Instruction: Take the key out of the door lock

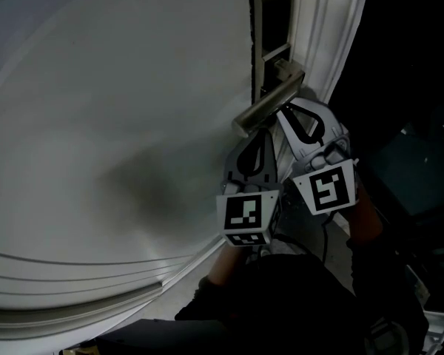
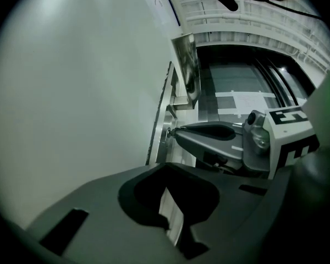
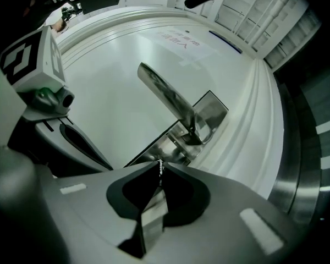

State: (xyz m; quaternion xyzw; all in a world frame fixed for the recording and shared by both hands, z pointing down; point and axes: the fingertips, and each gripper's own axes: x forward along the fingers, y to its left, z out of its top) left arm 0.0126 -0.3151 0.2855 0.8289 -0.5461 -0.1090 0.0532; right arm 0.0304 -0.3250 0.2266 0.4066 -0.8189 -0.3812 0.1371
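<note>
The metal lever handle juts from the lock plate on the white door. My right gripper reaches in under the handle, and the handle hides the key in the head view. In the right gripper view the right gripper is shut on the thin key, its tip against the lock plate below the handle. The left gripper view shows the key at the plate. My left gripper sits beside it, and that left gripper is shut and holds nothing.
White door frame moulding runs along the right of the plate, with a dark opening beyond it. A printed sheet is stuck higher on the door. The person's dark sleeves fill the lower middle.
</note>
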